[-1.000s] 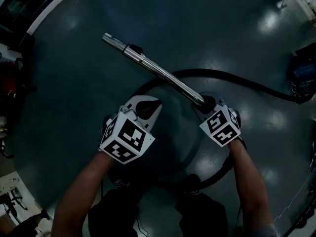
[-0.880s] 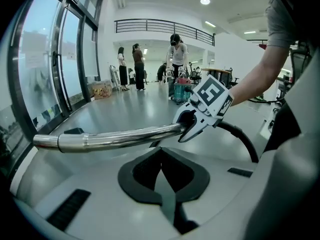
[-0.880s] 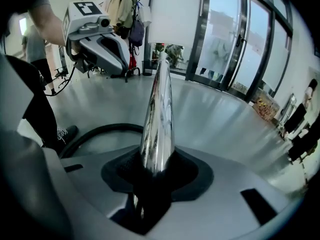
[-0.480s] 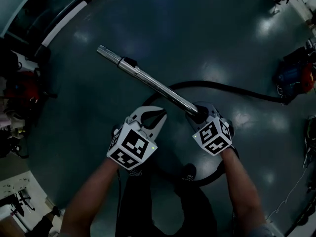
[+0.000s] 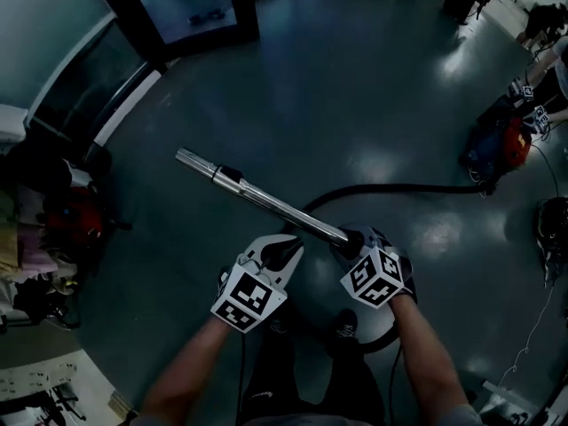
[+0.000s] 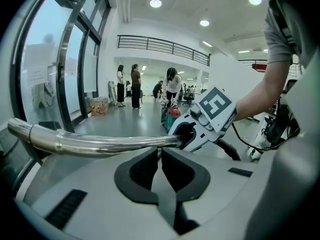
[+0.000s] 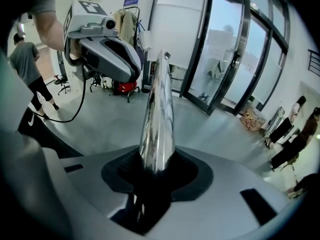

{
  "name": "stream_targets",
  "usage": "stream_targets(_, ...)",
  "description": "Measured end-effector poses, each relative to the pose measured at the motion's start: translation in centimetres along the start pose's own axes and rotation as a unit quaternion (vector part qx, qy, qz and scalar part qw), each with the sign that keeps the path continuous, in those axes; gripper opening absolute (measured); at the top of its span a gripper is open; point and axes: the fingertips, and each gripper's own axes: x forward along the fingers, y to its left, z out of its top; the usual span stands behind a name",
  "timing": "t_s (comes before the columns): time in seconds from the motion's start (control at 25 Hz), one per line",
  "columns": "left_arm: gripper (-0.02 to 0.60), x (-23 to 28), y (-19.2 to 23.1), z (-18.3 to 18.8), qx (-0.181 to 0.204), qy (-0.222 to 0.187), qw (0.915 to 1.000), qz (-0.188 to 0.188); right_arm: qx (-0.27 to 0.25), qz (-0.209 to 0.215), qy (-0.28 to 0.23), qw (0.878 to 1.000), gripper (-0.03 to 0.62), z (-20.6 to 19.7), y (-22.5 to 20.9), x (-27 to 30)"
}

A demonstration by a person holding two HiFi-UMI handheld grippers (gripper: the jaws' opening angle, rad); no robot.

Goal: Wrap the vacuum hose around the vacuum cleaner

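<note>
Above the dark floor [image 5: 355,78], my right gripper [image 5: 352,240] clamps the near end of the chrome vacuum wand [image 5: 257,199], which angles away to the left. My left gripper [image 5: 286,248] sits just beside it, jaws pressed together, empty. Black hose [image 5: 399,186] trails to the red canister vacuum cleaner [image 5: 499,145], well apart.

Two grey grippers are showing at six o'clock: the left gripper [image 5: 287,245] and the right gripper [image 5: 351,237]. One shiny chrome metal tube [image 5: 266,204], one black flexible hose [image 5: 399,186] and one red-and-blue vacuum cleaner [image 5: 499,145] at two o'clock are appearing.
</note>
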Motion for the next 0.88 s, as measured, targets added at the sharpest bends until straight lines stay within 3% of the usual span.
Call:
stream_targets(0.28,0.032,-4.7,-2.1,7.2,0.042,-0.020,0.9985,-0.028,0.008,-0.017,0.021,1.000,0.140,3.4,1.3,-6.8)
stream_targets(0.52,0.095,-7.8,-4.5,10.9,0.086,-0.033,0.9941,-0.057,0.026,-0.025,0.030,0.999,0.137,5.1,3.7,-11.2)
stream_targets(0.72,0.233,-8.8,-7.8,12.5,0.171,-0.006,0.9798,-0.104,0.030,-0.029,0.040,0.998,0.135,4.7,4.3,-13.9)
stream_targets(0.88,0.240,-9.6,-9.4,13.9,0.224,0.009,0.9688,-0.105,0.023,-0.037,0.045,0.998,0.135,4.9,4.3,-15.1)
